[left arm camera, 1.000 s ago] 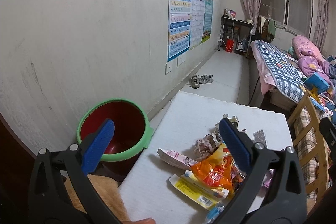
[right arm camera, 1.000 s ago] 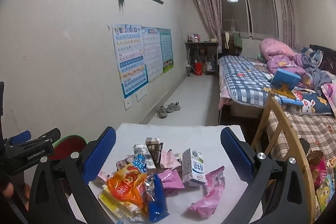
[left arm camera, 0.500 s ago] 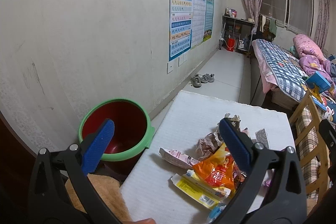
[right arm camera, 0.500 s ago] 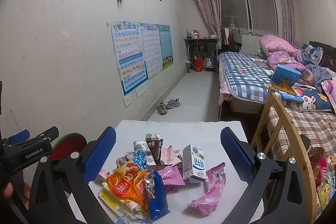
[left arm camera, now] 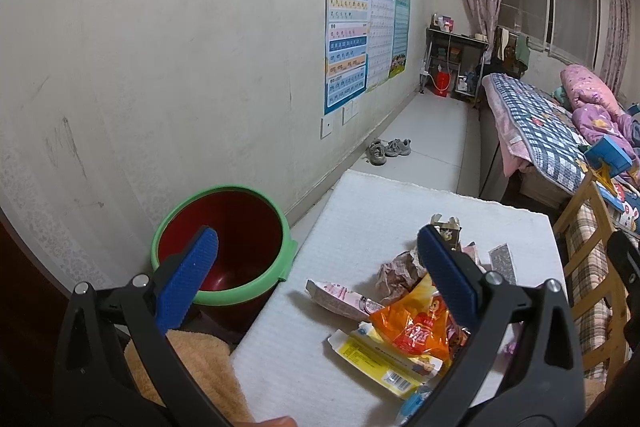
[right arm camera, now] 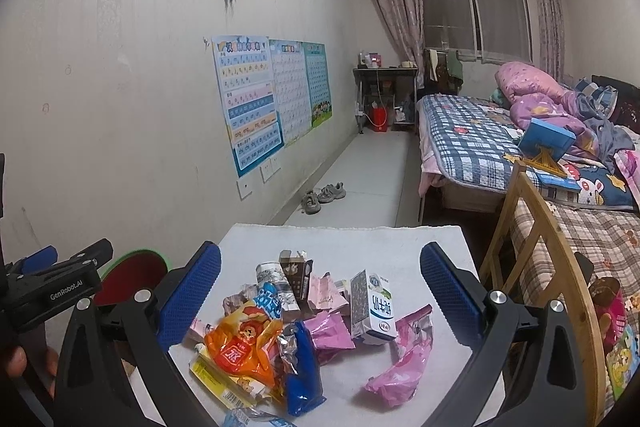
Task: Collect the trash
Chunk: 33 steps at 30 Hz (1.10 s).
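Both tongs spread wide, nothing between the blue pads: left tongs [left arm camera: 316, 273] hang over the near-left corner of the tabletop [left arm camera: 384, 211], right tongs [right arm camera: 320, 287] over its near middle. Tabletop is a white ribbed sheet, bare on the far half. Trash sits in a loose pile on the near half: orange snack bag [right arm camera: 240, 345] at near left lying on a yellow wrapper [right arm camera: 218, 381], blue wrapper [right arm camera: 302, 373] just right of the bag, pink wrappers [right arm camera: 404, 355] at near right, white milk carton [right arm camera: 372, 307] tilted in the middle, brown carton [right arm camera: 296, 275] with its top torn open behind it. Bin [left arm camera: 224, 247], red with a green rim, stands on the floor touching the tabletop's left edge; nothing visible inside. Tan towel [left arm camera: 200, 371] near the bin, at the left view's bottom edge. Room: pale papered wall on the left with three learning posters [right arm camera: 272, 99] side by side, sockets below them, pair of shoes [right arm camera: 322, 197] on the floor by the wall. Far end: small desk [right arm camera: 384, 95] with a red bucket under it, window with pink curtains. Bed [right arm camera: 480, 143] with plaid cover and pink quilt along the right; wooden chair [right arm camera: 536, 239] just right of the tabletop.
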Available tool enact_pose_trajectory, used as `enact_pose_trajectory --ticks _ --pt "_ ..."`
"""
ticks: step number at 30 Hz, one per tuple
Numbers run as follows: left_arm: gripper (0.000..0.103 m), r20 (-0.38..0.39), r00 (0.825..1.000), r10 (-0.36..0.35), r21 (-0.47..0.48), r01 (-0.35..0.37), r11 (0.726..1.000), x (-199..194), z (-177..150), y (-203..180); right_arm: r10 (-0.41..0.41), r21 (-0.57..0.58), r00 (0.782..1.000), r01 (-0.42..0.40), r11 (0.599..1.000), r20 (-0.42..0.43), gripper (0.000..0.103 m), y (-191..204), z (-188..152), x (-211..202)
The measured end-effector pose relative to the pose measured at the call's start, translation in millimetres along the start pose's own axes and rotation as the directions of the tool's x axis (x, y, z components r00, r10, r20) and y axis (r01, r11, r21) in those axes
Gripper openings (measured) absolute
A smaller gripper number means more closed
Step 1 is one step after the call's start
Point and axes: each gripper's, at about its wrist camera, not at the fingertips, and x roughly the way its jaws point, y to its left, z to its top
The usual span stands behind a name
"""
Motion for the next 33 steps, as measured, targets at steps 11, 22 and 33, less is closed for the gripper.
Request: enact_pose_trajectory --ticks 11,22,33 --pt "0.098 -0.002 1.000 0.002 -0.001 -0.002 1.000 -0.9 -0.9 -0.8 0.003 0.009 1.000 -0.003 1.000 -0.013 0.096 -2.1 -2.7 1.7" --pt "0.098 -0.173 0.979 -0.105 -0.022 0.103 0.994 38.7 -34.9 7.7 -0.012 0.004 0.991 0.013 1.000 -0.131 0.096 -18.5 -30.7 23.3" --pt "0.098 -0.400 0.870 -0.289 0.079 0.347 0.934 99.2 -67.7 -46.6 0.022 0.033 0.947 -0.012 0.999 -0.322 0.096 -38.8 -83.0 48.9"
